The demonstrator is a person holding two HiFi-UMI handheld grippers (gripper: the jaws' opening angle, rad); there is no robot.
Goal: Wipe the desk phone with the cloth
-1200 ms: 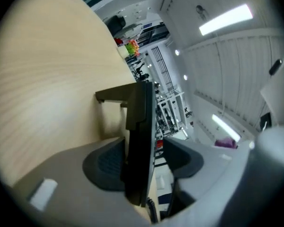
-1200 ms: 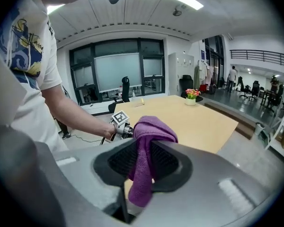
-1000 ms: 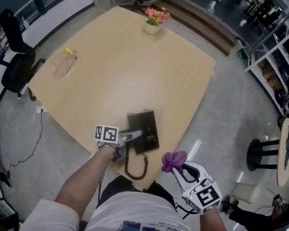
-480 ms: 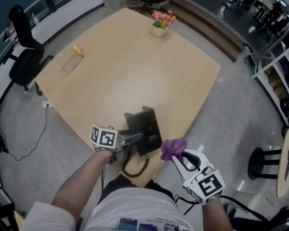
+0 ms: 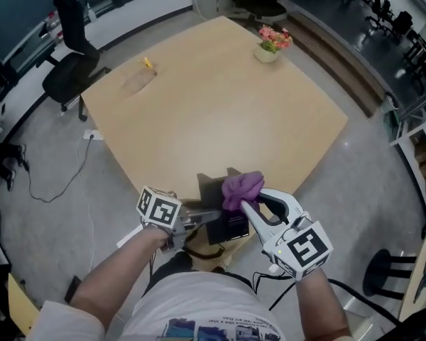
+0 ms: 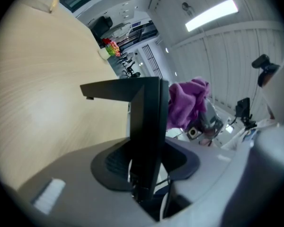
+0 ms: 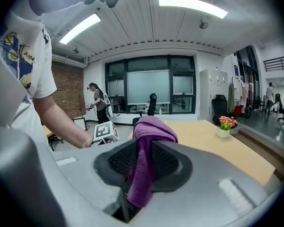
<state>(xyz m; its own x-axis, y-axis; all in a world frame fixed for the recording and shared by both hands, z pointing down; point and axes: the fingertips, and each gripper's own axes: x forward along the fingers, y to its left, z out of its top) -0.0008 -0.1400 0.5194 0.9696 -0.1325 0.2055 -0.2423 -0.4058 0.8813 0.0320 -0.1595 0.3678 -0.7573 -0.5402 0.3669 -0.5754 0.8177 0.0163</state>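
Note:
The black desk phone (image 5: pixel 226 206) lies at the near edge of the wooden table (image 5: pixel 220 112). My left gripper (image 5: pixel 201 218) is shut on the phone's left side. In the left gripper view the phone (image 6: pixel 149 122) stands edge-on between the jaws of that gripper (image 6: pixel 149 163). My right gripper (image 5: pixel 248 203) is shut on a bunched purple cloth (image 5: pixel 241 187), which rests on top of the phone. The cloth (image 7: pixel 149 145) hangs between the right gripper's (image 7: pixel 144 163) jaws. It also shows just behind the phone as a purple cloth (image 6: pixel 187 103) in the left gripper view.
A small flower pot (image 5: pixel 270 45) stands at the table's far corner, with a yellow item (image 5: pixel 148 63) near the far left edge. A black office chair (image 5: pixel 67 66) stands left of the table. The phone's dark cord (image 5: pixel 199 244) hangs over the near edge.
My right gripper has carried the purple cloth from off the table's near edge, left and forward, onto the phone. The left gripper has kept its hold on the phone. The head view has shifted.

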